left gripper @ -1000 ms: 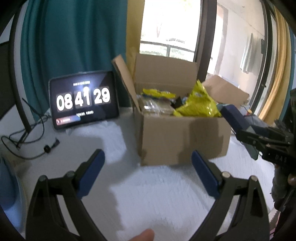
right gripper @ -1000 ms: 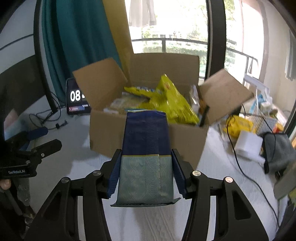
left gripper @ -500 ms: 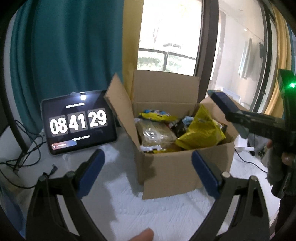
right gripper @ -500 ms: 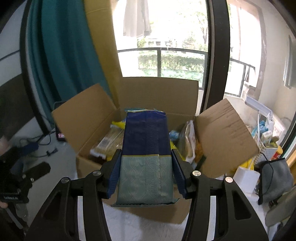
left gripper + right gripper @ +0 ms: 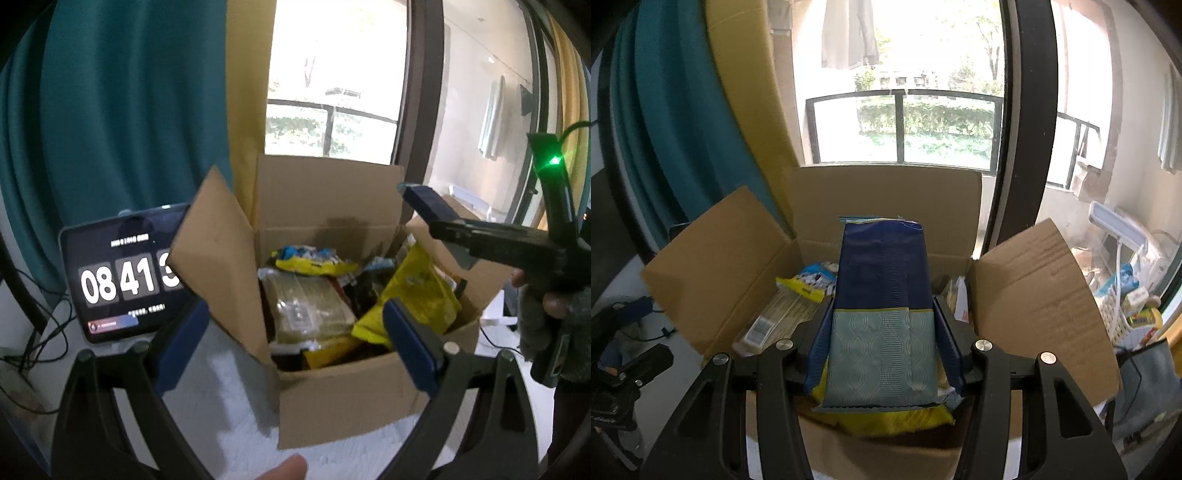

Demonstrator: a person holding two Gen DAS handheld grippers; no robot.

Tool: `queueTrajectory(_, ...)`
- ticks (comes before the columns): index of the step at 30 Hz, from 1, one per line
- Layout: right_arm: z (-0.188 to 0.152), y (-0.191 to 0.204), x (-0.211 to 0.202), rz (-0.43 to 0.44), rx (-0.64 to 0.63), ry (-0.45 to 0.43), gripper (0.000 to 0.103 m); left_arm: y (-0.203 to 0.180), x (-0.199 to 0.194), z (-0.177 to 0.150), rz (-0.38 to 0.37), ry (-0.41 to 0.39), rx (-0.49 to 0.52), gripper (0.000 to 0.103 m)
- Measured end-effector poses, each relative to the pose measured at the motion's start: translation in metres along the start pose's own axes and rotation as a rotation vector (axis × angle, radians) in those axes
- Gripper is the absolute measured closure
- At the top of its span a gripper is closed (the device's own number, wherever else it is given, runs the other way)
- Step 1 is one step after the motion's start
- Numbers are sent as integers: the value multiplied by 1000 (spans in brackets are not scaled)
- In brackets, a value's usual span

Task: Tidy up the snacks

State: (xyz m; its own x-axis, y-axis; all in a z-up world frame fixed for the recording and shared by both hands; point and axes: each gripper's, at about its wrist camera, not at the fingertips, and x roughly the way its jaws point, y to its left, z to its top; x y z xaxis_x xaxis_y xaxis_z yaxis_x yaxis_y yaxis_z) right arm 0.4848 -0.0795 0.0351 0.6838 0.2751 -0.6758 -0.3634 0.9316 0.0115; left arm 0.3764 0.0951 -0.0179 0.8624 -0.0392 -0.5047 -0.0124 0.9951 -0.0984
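An open cardboard box stands on the white table and holds several snack packs, among them a yellow bag and a clear pack of noodles. My right gripper is shut on a dark blue and pale green snack packet and holds it above the box. In the left wrist view the right gripper reaches in over the box's right side. My left gripper is open and empty in front of the box.
A tablet showing a clock stands left of the box, with cables beside it. A teal curtain and a window lie behind. A white lamp and a basket of clutter sit to the right.
My right gripper has carried the blue packet forward and up over the open box. My left gripper has risen and come closer to the box.
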Motion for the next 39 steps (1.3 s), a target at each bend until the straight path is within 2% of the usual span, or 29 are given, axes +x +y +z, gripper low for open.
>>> queueTrajectory(12,17,-12,50,-4,14,33,48,-20,4,4,2,-13,32,7)
queueTrajectory(18,20,-15,59,5,26,38,47,-22,3,7,10,-15,33,7)
queueTrajectory(19,20,-15,58,6,27,36,42,-22,2,7,10,-16,31,7)
queueTrajectory(21,20,-15,54,5,29,29,40,-23,1,8,9,-18,34,7)
queueTrajectory(28,13,-12,38,3,15,18,40,-32,-4,6,0,-21,41,7)
queueTrajectory(39,0,1,-12,5,-13,-28,40,-42,-28,-2,-24,-36,35,7)
